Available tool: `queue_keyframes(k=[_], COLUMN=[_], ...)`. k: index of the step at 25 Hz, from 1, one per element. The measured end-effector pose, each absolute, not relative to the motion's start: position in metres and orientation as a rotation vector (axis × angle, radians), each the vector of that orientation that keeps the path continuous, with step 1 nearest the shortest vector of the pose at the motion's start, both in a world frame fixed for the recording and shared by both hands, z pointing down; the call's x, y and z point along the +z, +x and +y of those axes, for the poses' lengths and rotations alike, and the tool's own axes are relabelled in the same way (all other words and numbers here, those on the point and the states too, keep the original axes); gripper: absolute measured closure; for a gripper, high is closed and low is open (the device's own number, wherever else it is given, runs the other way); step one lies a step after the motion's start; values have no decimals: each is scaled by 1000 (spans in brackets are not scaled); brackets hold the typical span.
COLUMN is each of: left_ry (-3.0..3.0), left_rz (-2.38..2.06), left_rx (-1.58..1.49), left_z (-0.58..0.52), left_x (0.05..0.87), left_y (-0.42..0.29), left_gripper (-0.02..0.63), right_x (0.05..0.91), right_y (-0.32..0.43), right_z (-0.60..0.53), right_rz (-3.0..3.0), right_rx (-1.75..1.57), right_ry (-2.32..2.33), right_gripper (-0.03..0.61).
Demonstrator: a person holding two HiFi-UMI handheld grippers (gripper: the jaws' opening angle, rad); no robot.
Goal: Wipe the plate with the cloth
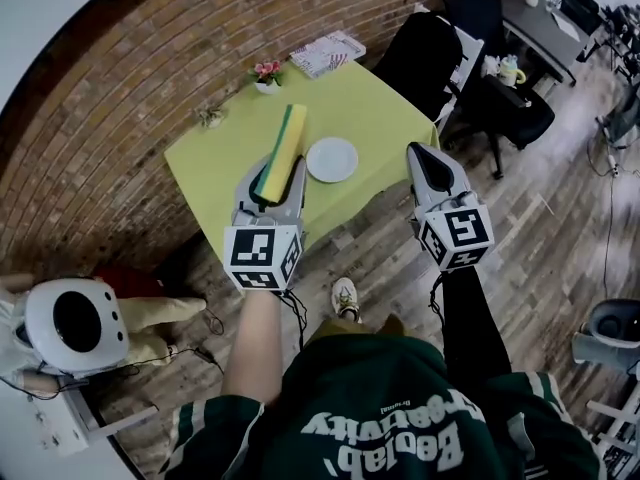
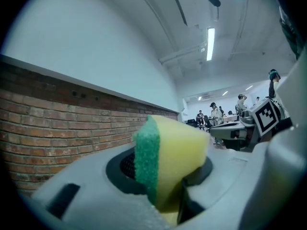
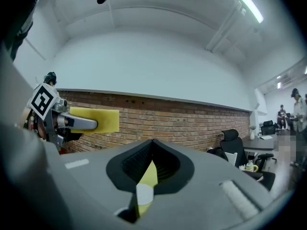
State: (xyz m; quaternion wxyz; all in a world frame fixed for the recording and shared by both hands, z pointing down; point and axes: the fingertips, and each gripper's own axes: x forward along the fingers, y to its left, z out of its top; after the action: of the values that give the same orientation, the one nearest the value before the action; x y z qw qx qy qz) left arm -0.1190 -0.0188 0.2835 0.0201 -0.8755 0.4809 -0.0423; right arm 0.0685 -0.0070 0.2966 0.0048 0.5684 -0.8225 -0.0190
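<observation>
A yellow sponge with a green scouring side (image 1: 283,148) stands in for the cloth; my left gripper (image 1: 275,176) is shut on it and holds it in the air over the near part of the green table (image 1: 385,108). In the left gripper view the sponge (image 2: 168,162) sticks up between the jaws. A white plate (image 1: 332,159) lies near the table's front edge, just right of the sponge. My right gripper (image 1: 426,154) hovers off the table's right corner, jaws together and holding nothing. In the right gripper view the sponge (image 3: 98,120) shows at the left.
A small flower pot (image 1: 267,74) and a stack of papers (image 1: 327,53) sit at the table's far edge, with a small object (image 1: 210,118) at its left corner. Black office chairs (image 1: 430,53) stand right of the table. The brick wall (image 1: 120,88) runs behind.
</observation>
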Motion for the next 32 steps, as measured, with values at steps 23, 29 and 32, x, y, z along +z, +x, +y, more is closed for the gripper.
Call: queue_keyframes(k=[23, 29, 32], left_ry=[-2778, -2803, -2808], left_rz=[1393, 1371, 1374], left_rx=[-67, -105, -120], left_z=[-163, -178, -185], left_x=[309, 319, 324], left_y=[-135, -124, -116], left_gripper=[472, 474, 474], right_x=[328, 336, 342], right_y=[35, 34, 38], right_z=[-158, -176, -185], right_rz=[-2529, -2556, -2567], right_rx=[16, 24, 35], right_ry=[1747, 1693, 1662], right_gripper=[565, 565, 565])
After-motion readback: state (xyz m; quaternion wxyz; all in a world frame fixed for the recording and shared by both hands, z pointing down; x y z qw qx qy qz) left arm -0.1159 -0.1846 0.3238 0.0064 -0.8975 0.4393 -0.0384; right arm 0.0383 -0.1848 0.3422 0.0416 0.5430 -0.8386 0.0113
